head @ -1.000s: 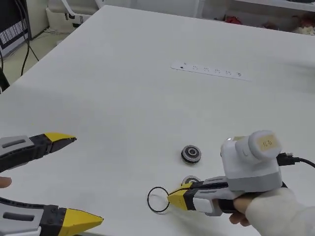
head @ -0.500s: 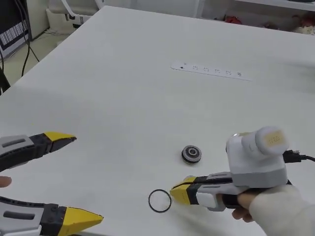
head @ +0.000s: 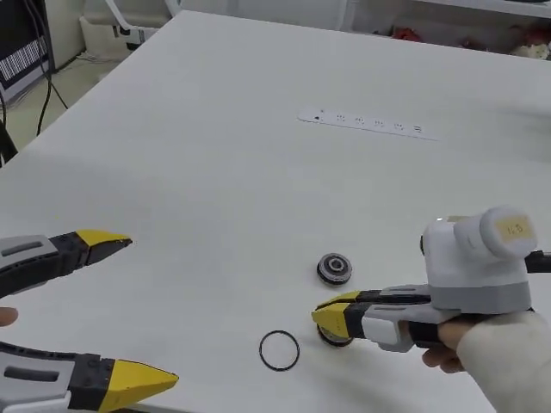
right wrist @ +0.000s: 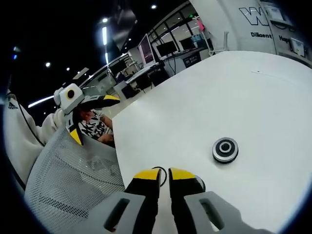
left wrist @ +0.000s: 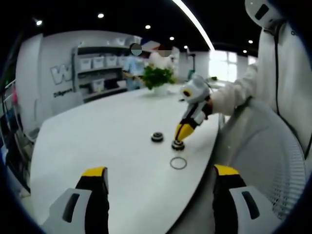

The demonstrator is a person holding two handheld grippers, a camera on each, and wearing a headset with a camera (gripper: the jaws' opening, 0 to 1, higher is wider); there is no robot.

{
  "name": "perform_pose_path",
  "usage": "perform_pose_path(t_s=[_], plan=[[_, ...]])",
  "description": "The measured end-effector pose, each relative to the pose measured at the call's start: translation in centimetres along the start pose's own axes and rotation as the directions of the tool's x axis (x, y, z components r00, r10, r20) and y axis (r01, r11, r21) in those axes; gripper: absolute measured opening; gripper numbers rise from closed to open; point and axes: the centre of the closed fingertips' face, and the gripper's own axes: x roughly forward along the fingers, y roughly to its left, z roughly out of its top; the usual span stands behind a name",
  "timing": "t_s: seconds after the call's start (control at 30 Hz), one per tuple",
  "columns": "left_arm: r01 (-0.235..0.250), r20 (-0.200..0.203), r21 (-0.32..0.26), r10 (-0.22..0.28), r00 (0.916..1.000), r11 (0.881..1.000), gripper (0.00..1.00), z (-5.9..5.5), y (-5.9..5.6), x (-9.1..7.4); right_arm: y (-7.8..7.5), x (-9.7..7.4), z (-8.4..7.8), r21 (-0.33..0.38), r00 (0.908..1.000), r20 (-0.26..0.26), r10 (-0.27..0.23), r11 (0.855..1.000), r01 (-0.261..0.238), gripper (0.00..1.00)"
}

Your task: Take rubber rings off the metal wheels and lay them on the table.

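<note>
The left gripper [head: 153, 310] hovers low and level at the near edge of the table [head: 215, 172], its fingers spread wide and empty. Ahead of those fingers one rubber ring [head: 279, 351] lies flat and free on the table, so one removal looks done. Just right of it a metal wheel [head: 336, 340] sits under the tips of the right gripper [head: 323, 317], held nearly horizontal with fingers pressed together, while beyond them a second wheel [head: 334, 268] seems to carry its ring, which is left to do.
</note>
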Motion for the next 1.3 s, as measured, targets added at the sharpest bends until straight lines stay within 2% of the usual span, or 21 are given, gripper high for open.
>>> perform_pose_path(t_s=[0.3,0.53,0.77,0.97,1.13,1.3], plan=[[0.01,0.003,0.004,-0.01,0.9999,1.0,0.9,0.3,-0.2,0.0,-1.4,-1.3,0.5,0.0,0.9986,0.033,-0.041,0.999,0.041,0.05],[0.016,0.006,0.014,-0.016,0.9998,1.0,0.9,1.1,-0.2,0.0,-2.3,-1.9,0.4,0.007,0.997,0.04,-0.065,0.998,0.065,0.05],[0.028,0.026,0.015,-0.029,0.9992,0.999,0.89,2.3,-0.3,0.5,-3.0,-2.3,0.0,0.018,0.9966,0.03,-0.077,0.997,0.077,0.05],[0.028,0.021,0.042,-0.029,0.9994,0.999,0.87,3.1,-0.2,0.9,-3.4,-2.5,-0.3,0.029,0.9959,0.027,-0.086,0.996,0.085,0.05],[0.033,0.049,0.047,-0.035,0.9982,0.998,0.87,4.3,0.0,1.1,-3.8,-2.8,-0.6,0.034,0.9958,0.023,-0.089,0.996,0.088,0.06],[0.055,0.057,0.065,-0.059,0.9966,0.996,0.87,5.5,0.0,1.9,-3.8,-2.7,-0.8,0.035,0.9962,0.015,-0.085,0.996,0.085,0.06]])
